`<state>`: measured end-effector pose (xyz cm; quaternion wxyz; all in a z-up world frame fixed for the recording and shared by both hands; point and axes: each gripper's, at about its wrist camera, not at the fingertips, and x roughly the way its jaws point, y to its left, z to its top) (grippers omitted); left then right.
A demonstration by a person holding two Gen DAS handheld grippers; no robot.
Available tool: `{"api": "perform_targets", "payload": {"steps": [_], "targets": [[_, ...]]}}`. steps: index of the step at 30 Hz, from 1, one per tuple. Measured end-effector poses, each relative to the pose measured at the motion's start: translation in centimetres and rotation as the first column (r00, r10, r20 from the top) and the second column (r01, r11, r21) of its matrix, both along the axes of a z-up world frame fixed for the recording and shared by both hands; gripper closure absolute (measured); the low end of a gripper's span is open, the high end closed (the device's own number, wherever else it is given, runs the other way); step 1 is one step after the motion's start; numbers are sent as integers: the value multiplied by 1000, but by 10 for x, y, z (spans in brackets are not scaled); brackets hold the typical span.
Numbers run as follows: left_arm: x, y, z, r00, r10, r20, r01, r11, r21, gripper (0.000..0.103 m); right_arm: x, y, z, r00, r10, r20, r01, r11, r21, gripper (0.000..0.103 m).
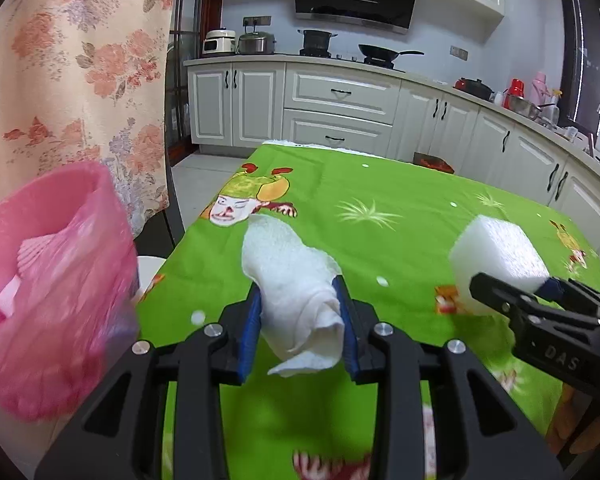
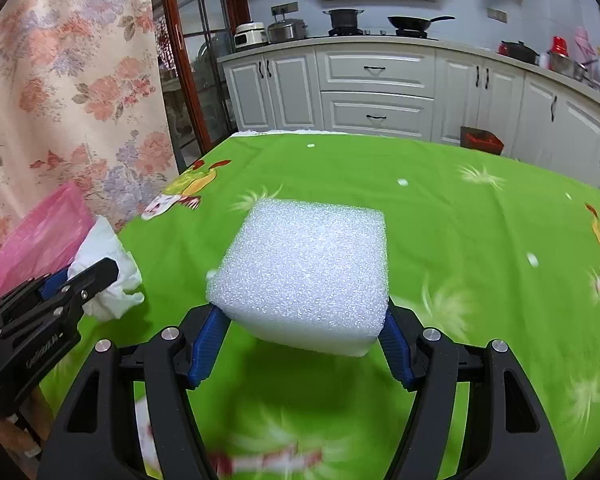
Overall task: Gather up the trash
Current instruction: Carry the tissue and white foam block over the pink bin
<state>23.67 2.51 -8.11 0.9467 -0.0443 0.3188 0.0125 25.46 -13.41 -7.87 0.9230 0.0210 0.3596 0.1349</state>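
Left gripper (image 1: 300,312) clamps crumpled tissue (image 1: 296,280) beside pink bin (image 1: 52,280), ready to drop; right gripper (image 2: 304,332) grips foam block (image 2: 308,272), farther from bin.

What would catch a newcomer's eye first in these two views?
The bright green cartoon tablecloth fills both views. Over it, the right gripper clamps a big white foam block, while the left gripper pinches a crumpled white paper towel. At the table's left edge stands a bin lined with a pink bag.
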Motion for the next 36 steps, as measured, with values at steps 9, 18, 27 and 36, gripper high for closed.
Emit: {"api": "perform_targets", "payload": {"steps": [9,18,27,36], "targets": [[-60,-4,9,999,-31,35,30,1000,4,70,-76,-4,22,997,16,71,-15,1000,-10,39],[-116,-3,19,993,-80,85,77,997,31,70,-131,-6,39,991,65,120,-63,998,-19,39],[-145,-1,23,989,-87,121,79,994,70,70,-149,7,40,984,121,132,-117,993,-34,39],[-155,19,36,985,-57,164,48,997,57,69,-149,28,46,975,169,145,-166,986,-31,39]]}}
